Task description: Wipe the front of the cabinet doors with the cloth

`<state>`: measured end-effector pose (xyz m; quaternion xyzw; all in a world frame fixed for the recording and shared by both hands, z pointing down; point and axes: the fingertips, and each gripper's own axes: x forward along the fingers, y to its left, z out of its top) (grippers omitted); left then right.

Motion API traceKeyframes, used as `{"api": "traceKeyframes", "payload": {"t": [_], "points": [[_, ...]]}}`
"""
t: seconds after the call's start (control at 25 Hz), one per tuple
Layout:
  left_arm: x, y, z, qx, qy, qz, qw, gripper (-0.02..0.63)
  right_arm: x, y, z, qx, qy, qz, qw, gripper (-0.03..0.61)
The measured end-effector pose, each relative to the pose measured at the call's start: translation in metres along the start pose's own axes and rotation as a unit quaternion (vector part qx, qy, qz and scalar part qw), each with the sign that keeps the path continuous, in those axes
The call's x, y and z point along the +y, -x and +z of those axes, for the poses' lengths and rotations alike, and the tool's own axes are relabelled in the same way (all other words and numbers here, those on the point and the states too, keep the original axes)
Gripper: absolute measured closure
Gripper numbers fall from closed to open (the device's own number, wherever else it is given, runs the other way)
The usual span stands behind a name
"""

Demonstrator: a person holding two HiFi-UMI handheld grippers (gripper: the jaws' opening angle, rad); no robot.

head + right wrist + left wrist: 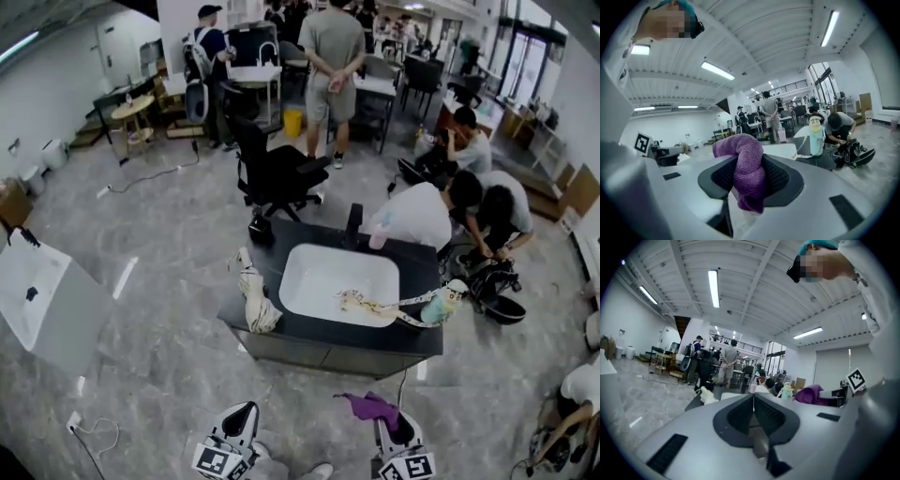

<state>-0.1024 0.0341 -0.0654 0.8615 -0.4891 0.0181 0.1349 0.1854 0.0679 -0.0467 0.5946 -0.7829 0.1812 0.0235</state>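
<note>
The right claw (749,183) is pinching the purple cloth (743,168). Its two jaws squeeze the cloth in the middle. A fat loop of cloth sticks up past the jaws, and a short end hangs down under them. The left claw (753,414) has its jaws pressed together, with nothing between them.

Seen from the head, both claws are low down, close to the person. The cloth is up in the air in front of the cabinet (412,337) and is not touching it. The doors (314,356) show only as a thin strip under the dark top, so I cannot see much of them. On top there is a white sink (309,272). A white rag (258,305) hangs over the left edge, and a small bottle (439,306) stands on the right. People stand and crouch behind the cabinet.

The cloth looks soft, light and floppy. It looks fuzzy too, so I think it will not slip out easily. It will bend and fold when pushed on a door. The hold in the middle seems good, because the fat loop sticks out in front. That soft part should meet the door first, not the hard jaws. No wiping has begun yet.
</note>
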Motion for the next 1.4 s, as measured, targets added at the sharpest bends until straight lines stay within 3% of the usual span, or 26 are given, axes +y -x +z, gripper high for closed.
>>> {"api": "traceKeyframes", "payload": {"t": [0.24, 0.4, 0.52, 0.6, 0.88, 1.0, 1.24, 1.4], "points": [[-0.089, 0.016, 0.092, -0.051, -0.032, -0.055, 0.9966, 0.603, 0.022, 0.066, 0.100, -0.092, 0.000, 0.039, 0.995, 0.425], [-0.132, 0.035, 0.104, -0.056, -0.062, -0.089, 0.9925, 0.603, 0.045, 0.086, 0.113, -0.120, 0.002, 0.024, 0.993, 0.431], [-0.135, 0.042, 0.098, -0.047, -0.043, -0.098, 0.9932, 0.603, 0.061, 0.097, 0.110, -0.128, -0.004, 0.000, 0.992, 0.431], [-0.129, 0.043, 0.099, -0.043, -0.039, -0.110, 0.9923, 0.603, 0.071, 0.104, 0.107, -0.134, -0.009, -0.018, 0.991, 0.431], [-0.083, 0.068, 0.116, -0.063, -0.092, -0.156, 0.9814, 0.603, 0.110, 0.123, 0.103, -0.152, -0.028, -0.067, 0.986, 0.432], [-0.043, 0.072, 0.114, -0.055, -0.084, -0.148, 0.9839, 0.603, 0.136, 0.108, 0.099, -0.141, -0.038, -0.066, 0.987, 0.432], [0.027, 0.104, 0.098, -0.036, -0.059, -0.104, 0.9922, 0.603, 0.189, 0.080, 0.095, -0.120, 0.005, -0.046, 0.992, 0.433], [0.061, 0.127, 0.094, -0.027, -0.051, -0.085, 0.9947, 0.603, 0.211, 0.067, 0.087, -0.114, -0.004, -0.050, 0.992, 0.433]]}}
